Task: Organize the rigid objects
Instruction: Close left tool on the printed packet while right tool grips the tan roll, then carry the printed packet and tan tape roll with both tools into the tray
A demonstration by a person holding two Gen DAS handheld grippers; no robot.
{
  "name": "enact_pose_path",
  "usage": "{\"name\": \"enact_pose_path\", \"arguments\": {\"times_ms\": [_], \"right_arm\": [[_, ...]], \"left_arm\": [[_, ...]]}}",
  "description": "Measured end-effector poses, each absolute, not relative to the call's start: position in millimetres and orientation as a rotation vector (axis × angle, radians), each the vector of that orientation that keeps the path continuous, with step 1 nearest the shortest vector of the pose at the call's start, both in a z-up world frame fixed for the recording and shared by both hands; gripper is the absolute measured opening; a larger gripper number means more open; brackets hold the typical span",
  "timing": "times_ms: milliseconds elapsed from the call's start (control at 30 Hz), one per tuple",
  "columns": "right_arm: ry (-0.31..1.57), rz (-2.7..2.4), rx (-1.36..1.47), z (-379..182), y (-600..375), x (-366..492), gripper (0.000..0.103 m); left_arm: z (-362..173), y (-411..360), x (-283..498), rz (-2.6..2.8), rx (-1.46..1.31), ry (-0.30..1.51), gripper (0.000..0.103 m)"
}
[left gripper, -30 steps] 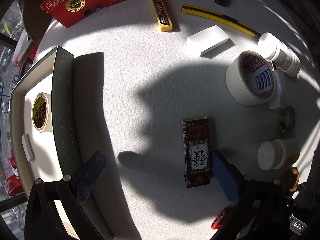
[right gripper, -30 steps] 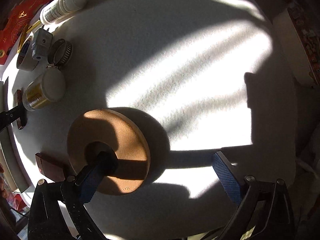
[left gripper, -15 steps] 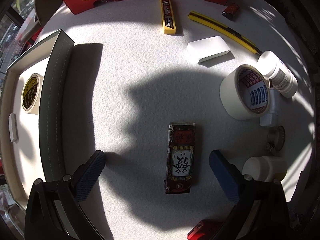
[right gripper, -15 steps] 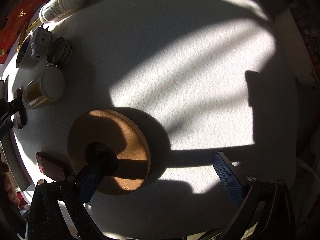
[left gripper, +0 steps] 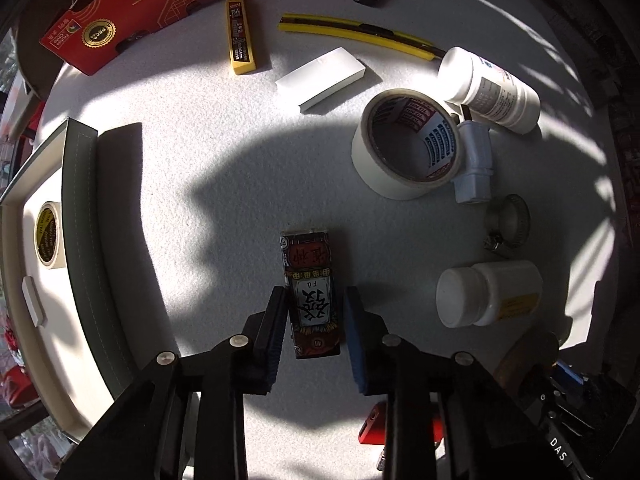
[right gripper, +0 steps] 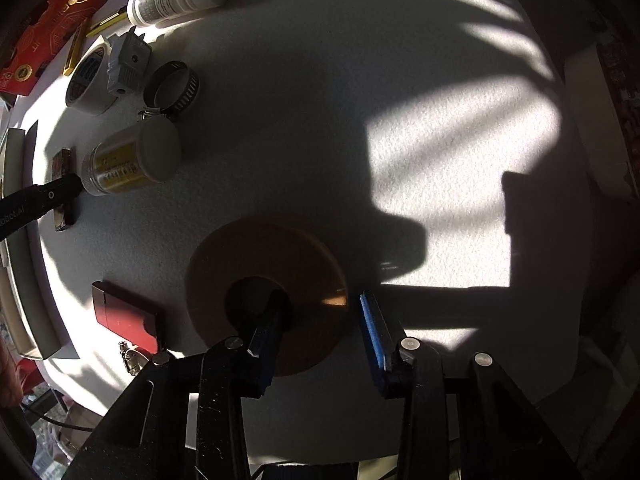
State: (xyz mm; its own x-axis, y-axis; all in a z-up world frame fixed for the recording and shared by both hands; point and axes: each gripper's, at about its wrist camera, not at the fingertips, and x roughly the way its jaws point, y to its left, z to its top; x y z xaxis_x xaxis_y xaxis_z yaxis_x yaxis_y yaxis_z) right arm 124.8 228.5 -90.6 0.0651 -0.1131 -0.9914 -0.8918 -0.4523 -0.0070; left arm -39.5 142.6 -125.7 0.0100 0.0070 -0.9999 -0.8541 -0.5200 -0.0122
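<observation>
In the left wrist view my left gripper (left gripper: 315, 322) has its pads against both long sides of a small dark card box (left gripper: 311, 292) with a white label, which lies flat on the white table. An open box tray (left gripper: 76, 240) at the left holds a small tape roll (left gripper: 47, 240) and a white block (left gripper: 33, 301). In the right wrist view my right gripper (right gripper: 320, 320) has closed around one side of a brown tape roll (right gripper: 266, 292), left finger in its hole, right pad at its outer rim.
In the left wrist view a large white tape roll (left gripper: 404, 148), grey plug (left gripper: 474, 168), two white bottles (left gripper: 488, 88) (left gripper: 486, 298), hose clamp (left gripper: 506, 220), white box (left gripper: 322, 76), yellow cutters (left gripper: 240, 36) (left gripper: 356, 34) and a red carton (left gripper: 160, 4) lie around. A red lighter (right gripper: 126, 316) lies beside the brown roll.
My left gripper moved forward over the card box and closed from wide open onto its sides. My right gripper narrowed around the brown roll's side.
</observation>
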Motion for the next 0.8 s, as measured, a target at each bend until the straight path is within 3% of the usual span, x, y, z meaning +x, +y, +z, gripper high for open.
{"name": "enact_pose_path", "arguments": {"times_ms": [300,800], "right_arm": [[1.154,1.429,-1.600,-77,227,142,0.031],[1.174,1.481,-1.556,-40,188,120,0.031]], "left_arm": [[-112,109,-20,1.448,-1.606,0.878,0.026],[-74,77,18,1.231,-1.510,0.857,0.026]]}}
